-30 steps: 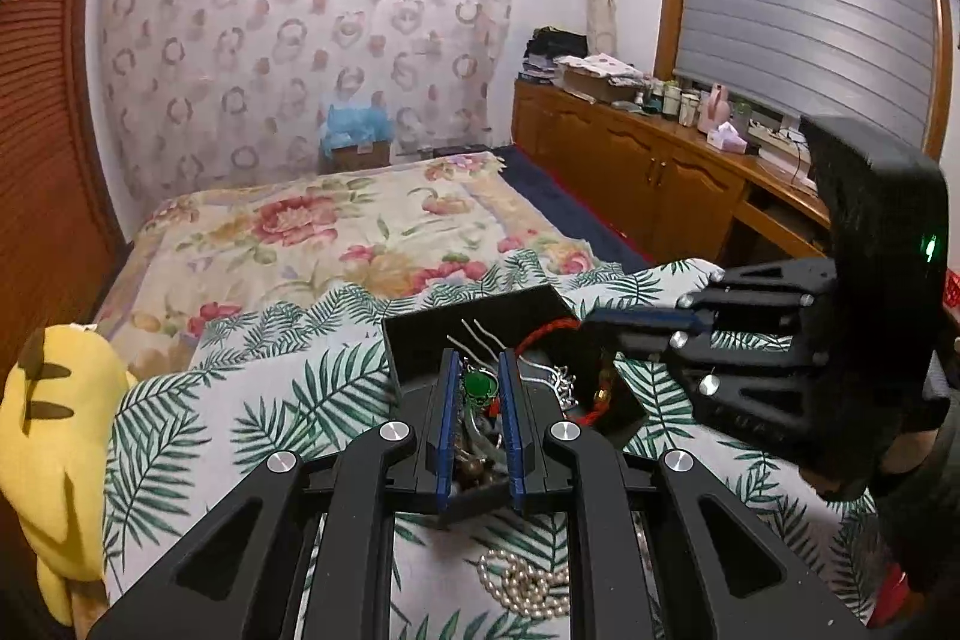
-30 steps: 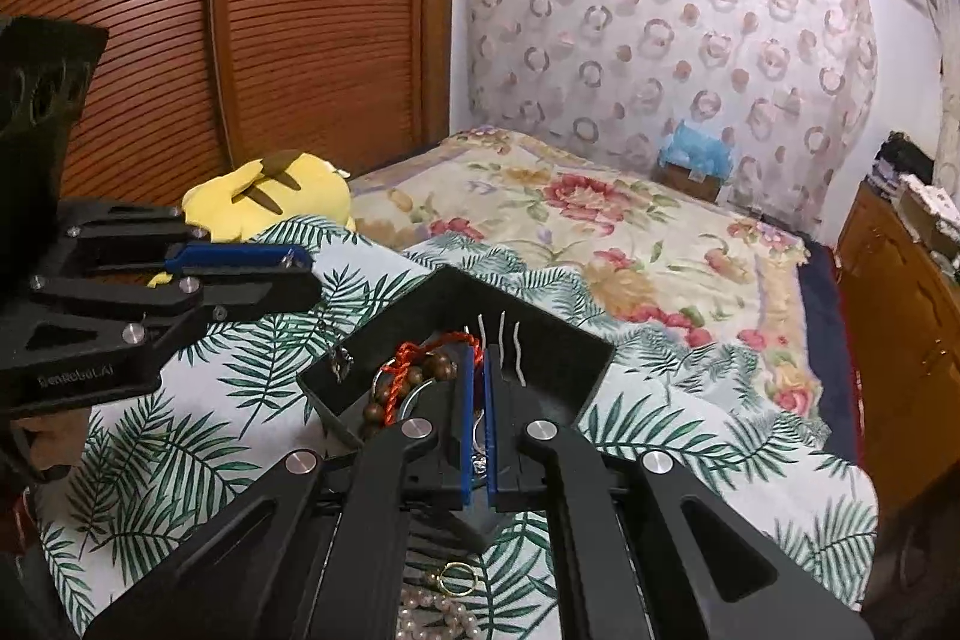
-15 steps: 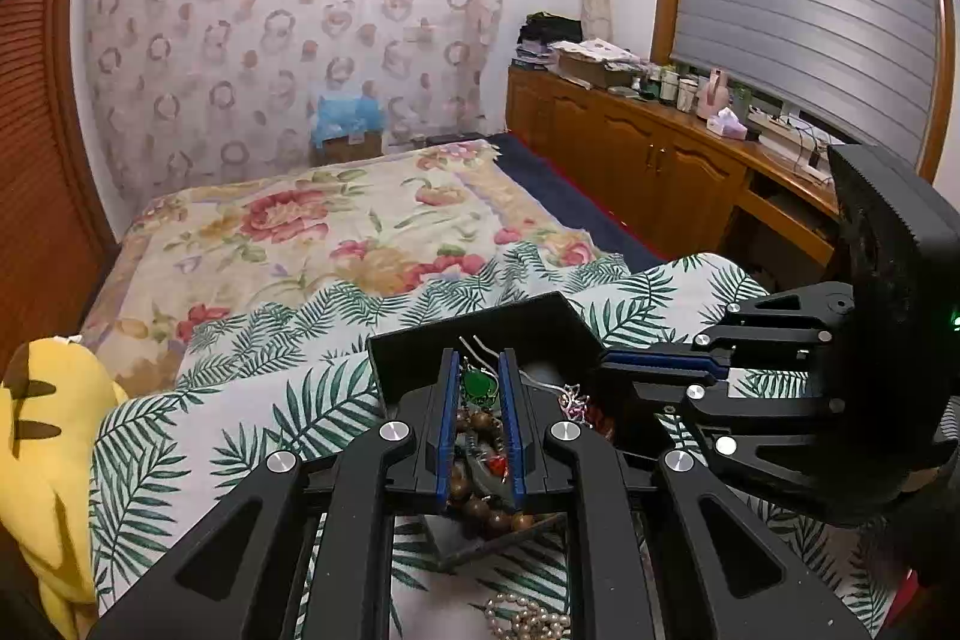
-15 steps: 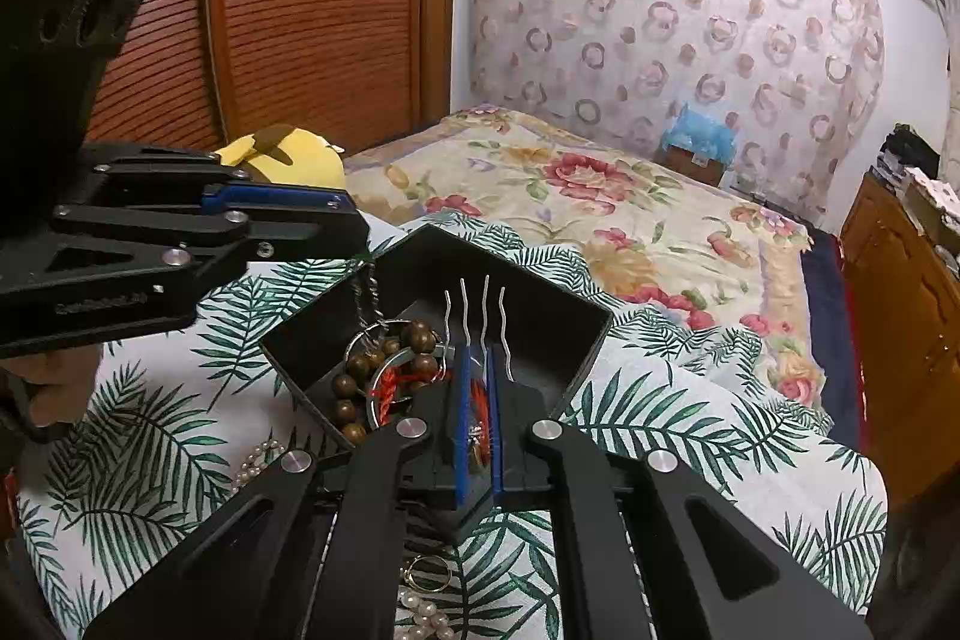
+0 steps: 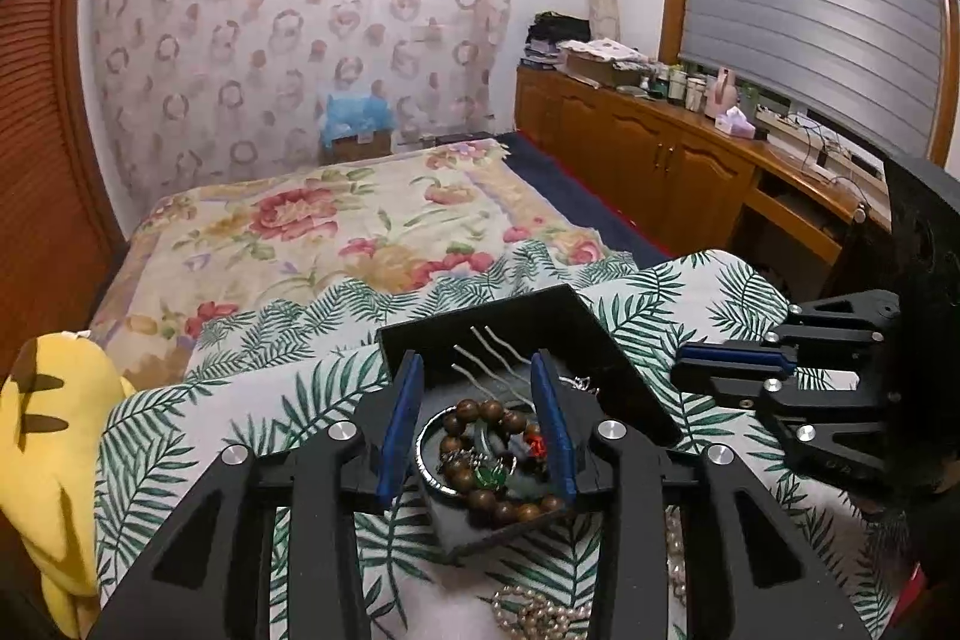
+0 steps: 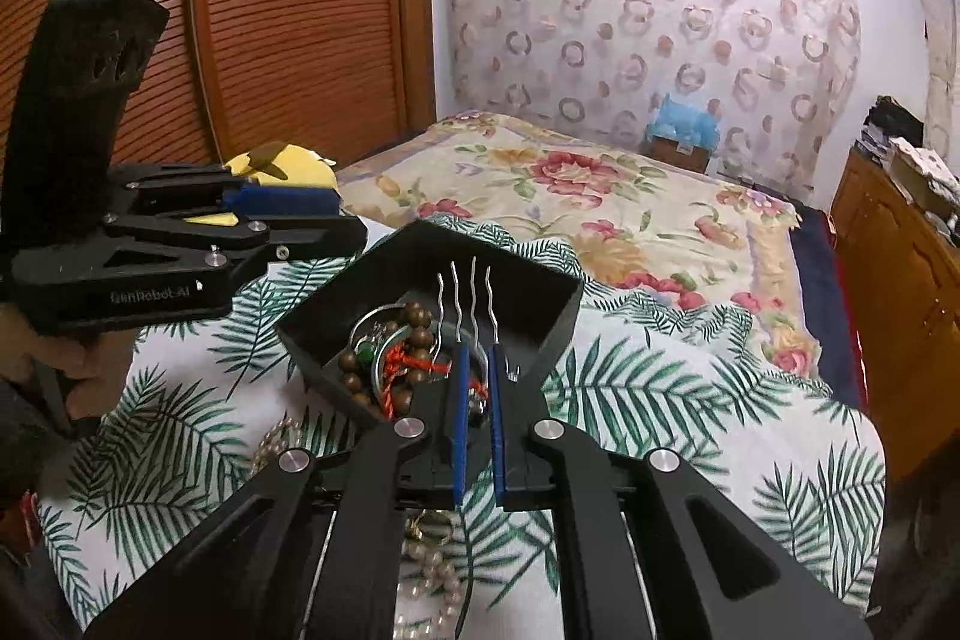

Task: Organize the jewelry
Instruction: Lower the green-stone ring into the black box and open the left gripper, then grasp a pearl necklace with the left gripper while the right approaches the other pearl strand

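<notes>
A black tray [image 5: 540,316] [image 6: 558,304] on the palm-leaf cloth holds a brown bead bracelet [image 5: 480,409] [image 6: 420,316], a silver bangle [image 5: 423,460], a green pendant [image 5: 489,478], red cord [image 6: 399,361] and wavy silver hairpins [image 5: 480,346] [image 6: 465,298]. My left gripper [image 5: 477,361] [image 6: 351,220] hovers over the tray's near part, its jaws opening, the pile showing below them untouched. My right gripper [image 6: 477,358] [image 5: 681,370] points into the tray's right side, shut to a thin slit; I cannot tell whether anything is pinched.
A pearl necklace [image 5: 540,616] [image 6: 432,568] and a gold ring [image 6: 429,526] lie on the cloth in front of the tray. A yellow plush toy [image 5: 54,430] sits at the left. Wooden cabinets [image 5: 660,160] line the right wall. A hand [image 6: 72,358] holds the left gripper.
The left jaws went from pinching the green pendant to standing apart, and the pendant now lies in the tray. The right gripper drew back to the tray's right side.
</notes>
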The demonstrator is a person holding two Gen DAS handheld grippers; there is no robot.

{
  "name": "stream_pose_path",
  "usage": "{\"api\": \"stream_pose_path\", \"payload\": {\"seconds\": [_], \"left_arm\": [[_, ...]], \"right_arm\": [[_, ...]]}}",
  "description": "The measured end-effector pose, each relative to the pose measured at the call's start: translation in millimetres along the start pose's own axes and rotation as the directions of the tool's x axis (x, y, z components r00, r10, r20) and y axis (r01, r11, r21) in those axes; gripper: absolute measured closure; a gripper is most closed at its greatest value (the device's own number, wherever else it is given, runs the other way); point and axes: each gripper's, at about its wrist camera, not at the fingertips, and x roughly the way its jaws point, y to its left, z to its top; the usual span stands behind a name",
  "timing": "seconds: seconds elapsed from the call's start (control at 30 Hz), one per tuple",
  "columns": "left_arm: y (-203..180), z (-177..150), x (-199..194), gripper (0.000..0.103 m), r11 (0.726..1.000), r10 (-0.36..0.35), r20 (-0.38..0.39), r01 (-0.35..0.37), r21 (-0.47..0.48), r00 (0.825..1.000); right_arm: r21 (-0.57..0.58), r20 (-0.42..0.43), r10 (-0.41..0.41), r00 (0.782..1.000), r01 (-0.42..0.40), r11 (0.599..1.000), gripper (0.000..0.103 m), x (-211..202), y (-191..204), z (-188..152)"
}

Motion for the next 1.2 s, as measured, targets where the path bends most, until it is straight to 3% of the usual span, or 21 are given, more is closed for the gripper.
{"api": "stream_pose_path", "payload": {"seconds": [0.17,0.3,0.37,0.4,0.73,1.03,1.2], "left_arm": [[5,-16,-16,0.058,1.0,0.003,-0.003,-0.003,-0.01,1.0],[8,-34,-26,0.057,1.0,0.006,-0.018,-0.006,-0.016,1.0],[10,-43,-28,0.057,1.0,0.003,-0.032,-0.003,-0.023,0.999],[10,-48,-28,0.057,1.0,0.001,-0.043,-0.002,-0.023,0.999],[5,-89,-15,0.057,1.0,-0.007,-0.152,0.005,-0.014,0.988],[-3,-104,-7,0.057,1.0,-0.007,-0.213,0.01,0.01,0.977],[1,-106,-5,0.065,1.0,0.002,-0.228,-0.002,0.001,0.974]], "right_arm": [[0.026,-0.018,0.003,1.0,-0.002,1.0,0.096,-13,-1,-17],[0.05,-0.045,0.005,0.999,-0.003,0.999,0.095,-19,-3,-35],[0.061,-0.065,0.006,0.998,-0.002,0.998,0.089,-18,-4,-45],[0.068,-0.077,0.008,0.997,-0.003,0.998,0.084,-17,-5,-50],[0.049,-0.175,0.041,0.984,-0.032,0.998,0.084,3,6,-79],[0.004,-0.212,-0.017,0.977,0.018,1.0,0.084,12,9,-77],[0.004,-0.215,-0.02,0.976,0.021,1.0,0.084,12,7,-82]]}}
